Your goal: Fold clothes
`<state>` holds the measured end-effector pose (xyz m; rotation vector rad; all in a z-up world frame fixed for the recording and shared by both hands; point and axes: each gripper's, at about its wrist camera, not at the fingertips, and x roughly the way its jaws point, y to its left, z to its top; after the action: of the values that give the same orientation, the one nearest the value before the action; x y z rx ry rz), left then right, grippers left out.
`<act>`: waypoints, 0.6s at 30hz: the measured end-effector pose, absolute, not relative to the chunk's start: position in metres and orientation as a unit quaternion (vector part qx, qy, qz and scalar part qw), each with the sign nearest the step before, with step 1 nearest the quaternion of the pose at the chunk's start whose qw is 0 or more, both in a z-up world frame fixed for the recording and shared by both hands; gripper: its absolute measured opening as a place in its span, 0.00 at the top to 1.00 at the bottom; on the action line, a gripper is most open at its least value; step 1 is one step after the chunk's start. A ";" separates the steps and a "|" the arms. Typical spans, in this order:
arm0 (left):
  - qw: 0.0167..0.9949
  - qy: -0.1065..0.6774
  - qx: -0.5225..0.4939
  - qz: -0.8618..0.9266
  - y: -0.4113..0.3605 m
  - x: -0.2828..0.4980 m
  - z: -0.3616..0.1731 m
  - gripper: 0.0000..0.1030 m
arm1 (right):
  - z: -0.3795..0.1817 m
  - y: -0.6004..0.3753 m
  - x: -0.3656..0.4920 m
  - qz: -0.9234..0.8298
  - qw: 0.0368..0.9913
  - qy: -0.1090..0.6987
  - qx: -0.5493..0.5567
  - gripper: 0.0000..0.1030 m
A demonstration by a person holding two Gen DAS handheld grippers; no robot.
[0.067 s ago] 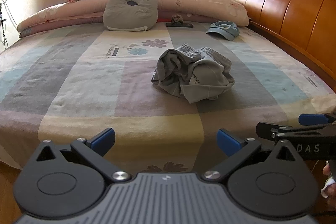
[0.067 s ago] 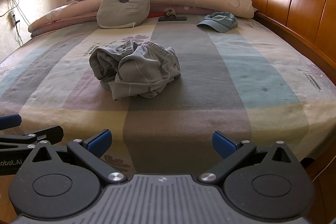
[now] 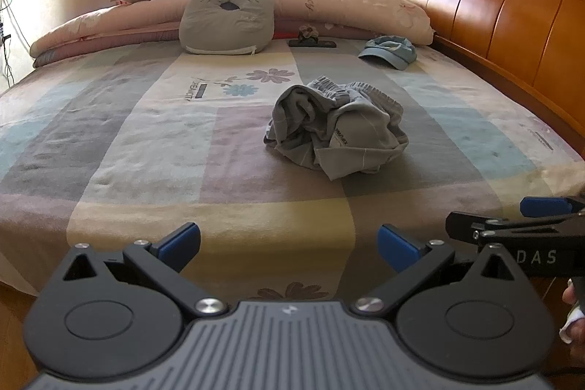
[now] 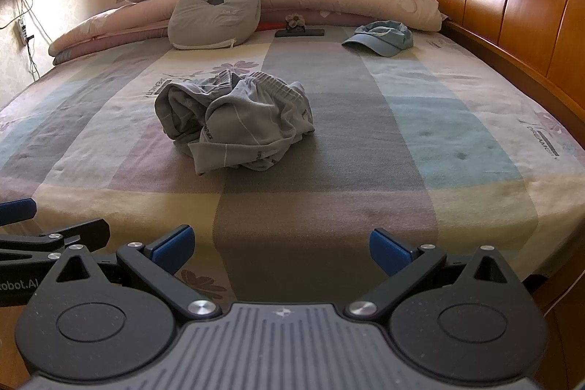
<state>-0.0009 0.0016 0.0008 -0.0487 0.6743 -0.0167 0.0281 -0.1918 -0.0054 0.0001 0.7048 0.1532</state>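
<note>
Left wrist: crumpled grey garment (image 3: 338,130) on bed (image 3: 146,141).

Left tool (image 3: 289,245): matte black linkage arms, blue pads on the fingers (image 3: 181,240), silver pivot screws, two round black hubs, ribbed grey centre housing with a small logo. Right tool (image 4: 279,243): same build. White lettering on the side bodies ("DAS" on the right one, "obot.AI" on the left, both cut off by frame edge).
</note>
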 end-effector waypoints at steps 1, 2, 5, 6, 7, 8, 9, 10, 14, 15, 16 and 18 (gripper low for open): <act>0.943 0.331 -0.024 -0.008 0.002 -0.001 0.001 0.01 | -0.006 -0.192 0.028 0.075 0.936 0.345 0.000 0.00; 0.943 0.331 -0.025 -0.008 0.003 -0.002 0.001 0.01 | -0.006 -0.192 0.029 0.075 0.935 0.345 0.000 0.00; 0.943 0.331 -0.026 -0.008 0.005 -0.003 0.002 0.01 | -0.006 -0.191 0.030 0.075 0.935 0.346 0.000 0.00; 0.944 0.330 -0.024 -0.008 0.005 -0.003 0.002 0.01 | -0.006 -0.191 0.030 0.075 0.935 0.347 -0.001 0.00; 0.943 0.331 -0.021 -0.008 0.003 -0.003 0.001 0.01 | -0.007 -0.191 0.030 0.076 0.935 0.347 -0.001 0.00; 0.943 0.333 -0.020 -0.007 0.002 -0.001 0.000 0.01 | -0.007 -0.191 0.031 0.076 0.935 0.347 -0.001 0.00; 0.942 0.335 -0.019 -0.006 0.000 0.001 -0.001 0.01 | -0.007 -0.191 0.031 0.076 0.935 0.347 -0.001 0.00; 0.942 0.336 -0.019 -0.006 0.000 0.002 -0.003 0.01 | -0.007 -0.191 0.031 0.076 0.935 0.348 -0.001 0.00; 0.940 0.339 -0.023 -0.007 0.002 0.004 -0.004 0.01 | -0.008 -0.191 0.032 0.076 0.934 0.349 -0.001 0.00; 0.940 0.340 -0.024 -0.007 0.002 0.004 -0.004 0.01 | -0.008 -0.191 0.033 0.076 0.934 0.349 -0.001 0.00; 0.940 0.340 -0.025 -0.007 0.002 0.004 -0.004 0.01 | -0.008 -0.190 0.033 0.076 0.934 0.349 -0.001 0.00; 0.940 0.341 -0.025 -0.007 0.002 0.005 -0.004 0.01 | -0.008 -0.191 0.034 0.077 0.934 0.350 -0.002 0.00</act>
<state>0.0052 0.0023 -0.0044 -0.0511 0.6958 -0.0142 0.0338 -0.1906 -0.0082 -0.0031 0.7154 0.1569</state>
